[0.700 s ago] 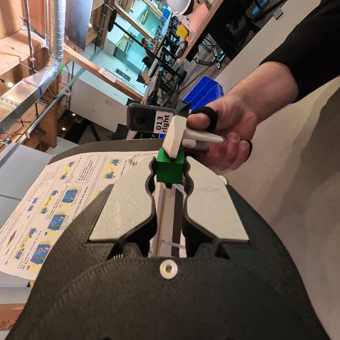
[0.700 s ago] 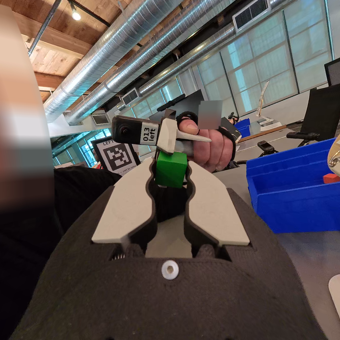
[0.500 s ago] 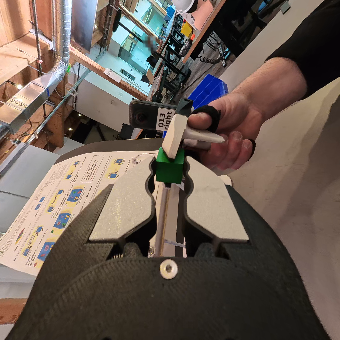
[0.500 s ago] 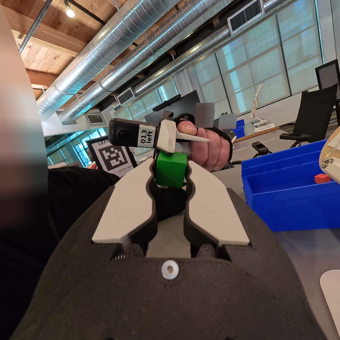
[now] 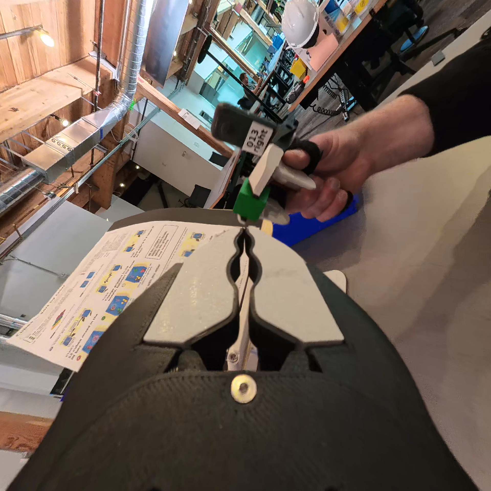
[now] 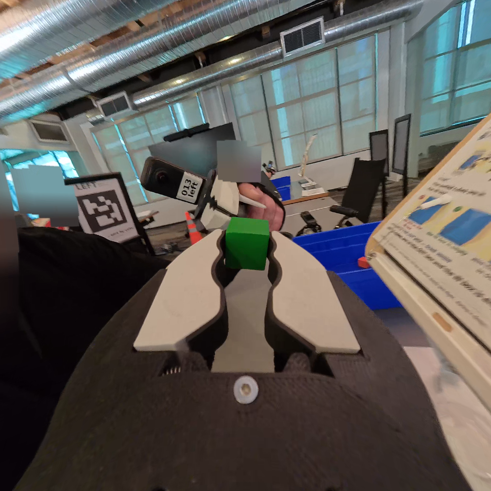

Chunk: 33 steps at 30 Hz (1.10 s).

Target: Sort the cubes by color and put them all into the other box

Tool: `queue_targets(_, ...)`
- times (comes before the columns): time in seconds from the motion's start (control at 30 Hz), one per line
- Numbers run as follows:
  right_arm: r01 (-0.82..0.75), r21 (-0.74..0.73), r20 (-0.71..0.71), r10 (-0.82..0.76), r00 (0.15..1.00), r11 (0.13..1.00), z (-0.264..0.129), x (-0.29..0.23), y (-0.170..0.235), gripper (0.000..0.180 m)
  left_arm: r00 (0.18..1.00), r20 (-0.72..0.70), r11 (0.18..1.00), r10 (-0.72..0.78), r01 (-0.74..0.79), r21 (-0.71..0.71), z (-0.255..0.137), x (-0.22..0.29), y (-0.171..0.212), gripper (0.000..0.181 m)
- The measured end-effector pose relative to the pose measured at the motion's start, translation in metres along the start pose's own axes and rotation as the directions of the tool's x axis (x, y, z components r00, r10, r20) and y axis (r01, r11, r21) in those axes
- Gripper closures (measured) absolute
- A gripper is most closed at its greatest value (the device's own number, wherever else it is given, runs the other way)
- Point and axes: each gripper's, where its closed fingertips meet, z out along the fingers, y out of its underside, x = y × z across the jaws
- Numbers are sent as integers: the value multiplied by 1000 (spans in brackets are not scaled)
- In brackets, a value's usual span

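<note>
The green cube [image 6: 246, 247] is clamped between the tips of the right gripper's [image 6: 247, 245] jaws; the left gripper's [image 5: 244, 233] jaws are closed empty, just clear of it.

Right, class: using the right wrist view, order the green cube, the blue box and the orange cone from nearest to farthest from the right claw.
1. Green cube: gripped between the right claw fingertips.
2. Blue box: just beyond, to the right.
3. Orange cone: farther back, on the floor, left of the cube.
</note>
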Motion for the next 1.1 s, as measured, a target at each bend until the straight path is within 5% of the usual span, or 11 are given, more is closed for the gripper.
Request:
queue_targets(0.03,32,-17,-33,-33,999,999,-8,0,-5,151,1000,-1,1000,5,-5,-16,0,-1,0,181)
queue_targets(0.27,183,-222,-403,-261,877,958,-106,36,-48,151,999,20,999,25,-25,-28,2,-11,-14,181)
queue_targets(0.4,62,-377,-674,-319,666,924,-189,90,-55,151,999,38,1000,26,-25,-18,9,-17,-22,181)
queue_targets(0.5,-34,-390,-745,-293,600,920,-229,119,-50,151,999,38,1000,24,-24,-15,16,-19,-26,181)
queue_targets(0.7,-191,-662,-667,-454,590,725,-268,169,-2,150,999,28,999,44,-43,-26,18,-16,-26,181)
queue_targets(0.9,-211,-864,-451,-515,729,457,-289,195,64,150,999,18,998,45,-44,-36,18,-17,-21,181)
queue_targets(1.1,-86,-933,-254,-471,845,349,-291,204,97,150,999,12,998,41,-40,-51,18,-17,-15,181)
